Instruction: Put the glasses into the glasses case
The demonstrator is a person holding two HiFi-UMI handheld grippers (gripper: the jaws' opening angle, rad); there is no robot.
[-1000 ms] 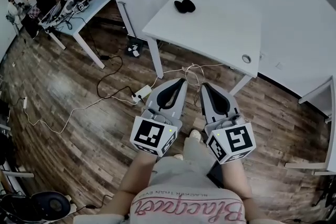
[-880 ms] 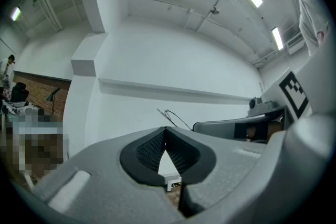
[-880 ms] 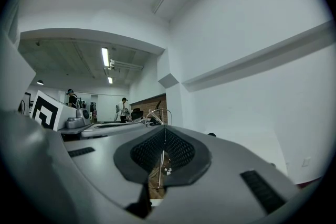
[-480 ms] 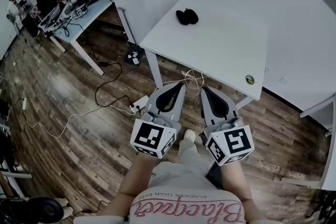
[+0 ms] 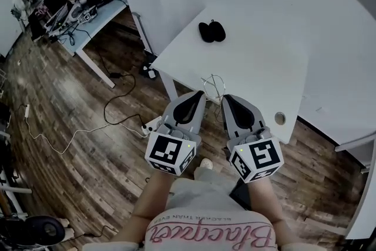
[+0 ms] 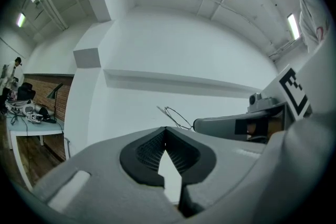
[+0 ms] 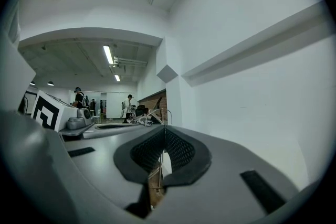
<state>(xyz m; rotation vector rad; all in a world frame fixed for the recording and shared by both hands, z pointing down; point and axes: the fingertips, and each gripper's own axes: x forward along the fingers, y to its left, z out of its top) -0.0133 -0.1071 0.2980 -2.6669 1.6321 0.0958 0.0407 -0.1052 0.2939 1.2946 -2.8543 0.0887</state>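
1 change: table (image 5: 252, 62) nearer | left tongs (image 5: 201, 94) closed | right tongs (image 5: 225, 97) pinching glasses (image 5: 214, 83)

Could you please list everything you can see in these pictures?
glasses case: one, black, far part of the table
glasses: one pair, thin wire frame, table's near edge, just ahead of the grippers
table: one, white, centre
cable port: one, round, table's near right corner
power strip: one, white, on the wood floor
side table: one, pale, far left, cluttered
left gripper: one, grey, shut, empty
right gripper: one, grey, shut, empty
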